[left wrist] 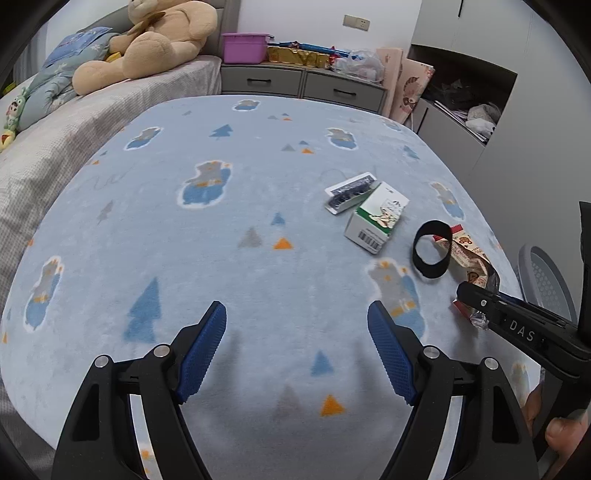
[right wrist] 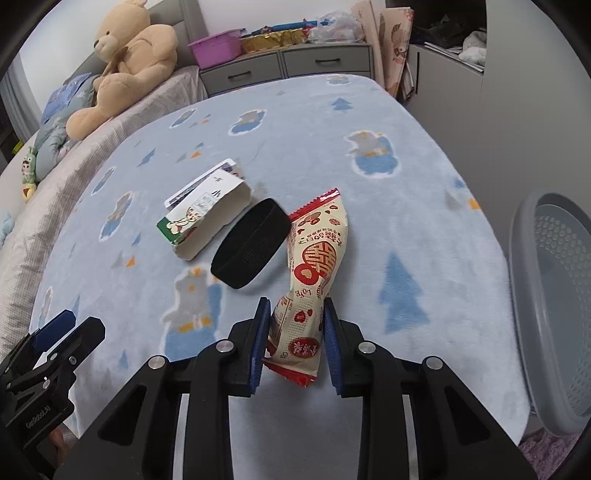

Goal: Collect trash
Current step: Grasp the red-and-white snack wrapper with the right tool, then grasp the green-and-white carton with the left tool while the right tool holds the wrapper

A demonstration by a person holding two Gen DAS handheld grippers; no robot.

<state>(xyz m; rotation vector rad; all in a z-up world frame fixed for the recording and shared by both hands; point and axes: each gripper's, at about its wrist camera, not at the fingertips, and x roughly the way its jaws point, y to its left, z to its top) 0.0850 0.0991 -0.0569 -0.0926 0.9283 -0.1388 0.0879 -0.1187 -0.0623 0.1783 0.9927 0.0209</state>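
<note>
A pale blue fleece blanket (left wrist: 258, 206), printed with bears and little trees, fills most of my view, spread over the bed. Along the left of the frame lies a grey-beige checked bedspread (left wrist: 55, 147), with a big tan teddy bear (left wrist: 155, 40) leaning on the grey headboard (right wrist: 184, 14) at upper left. Beyond the bed's far edge stands a low grey drawer unit (left wrist: 299, 86) carrying a purple plastic box (left wrist: 245, 47) and gold-wrapped packs (left wrist: 299, 56). At upper right a grey wardrobe (left wrist: 517, 44) has an open cluttered niche. The wall (left wrist: 295, 18) is white, the light soft and even.
</note>
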